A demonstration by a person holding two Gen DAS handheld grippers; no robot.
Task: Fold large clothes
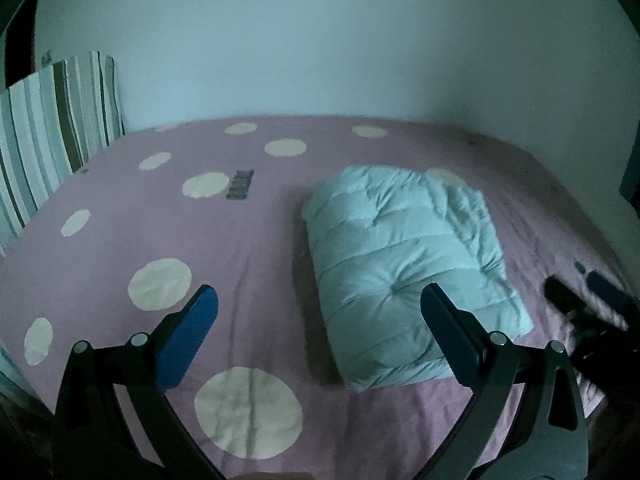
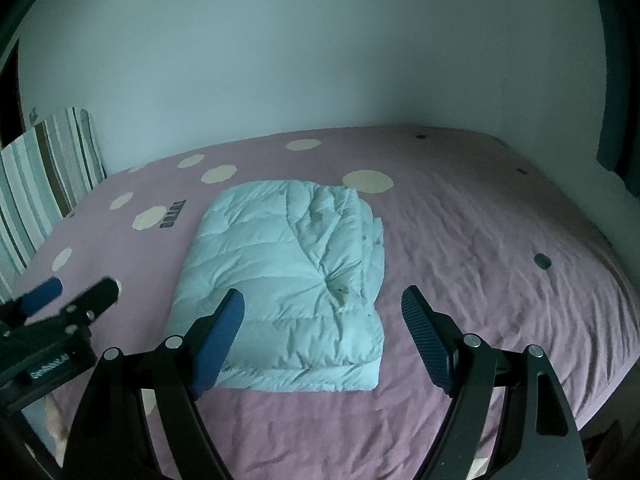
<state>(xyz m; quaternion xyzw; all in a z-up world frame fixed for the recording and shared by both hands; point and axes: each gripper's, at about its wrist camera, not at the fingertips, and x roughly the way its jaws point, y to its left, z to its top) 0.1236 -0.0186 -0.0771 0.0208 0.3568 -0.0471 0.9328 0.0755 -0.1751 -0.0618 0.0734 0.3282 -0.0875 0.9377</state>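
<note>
Item 1, puffer jacket [image 2: 288, 276]: pale quilted down garment, lying as a compact rectangular bundle w/ layered edges stacked along its right side, approx mid-bed, nearer the front edge than the wall; reads as folded already, so task judged at or near its end. Item 2, left gripper [image 1: 320, 328]: fingers spread wide, nothing between them, held above the bedsheet [image 1: 260, 248] just left of the bundle; its right finger overlaps the jacket's near corner in the left wrist view, contact cannot be told. Item 3, right gripper [image 2: 324, 332]: likewise splayed and empty, poised over the bundle's near edge, no cloth pinched. Placement rationale (judgement): both tools backed off and unloaded so the fold sits undisturbed; bundle centred on flat bedding so it keeps shape, though puffy fill may spring open if left unpressed. Surroundings: mauve sheet w/ cream dots [image 1: 248, 412], wrinkled on the right half; striped pillow [image 1: 52, 128] propped at the head end, left, well apart from jacket; small dark printed label [image 1: 240, 185] on sheet near the dots; few small dark spots [image 2: 542, 261] on sheet at right, nature unclear; plain wall [image 2: 280, 60] behind. Obstructions: none near the bundle; each gripper is in the other's view at the frame edge, apart from the jacket
</note>
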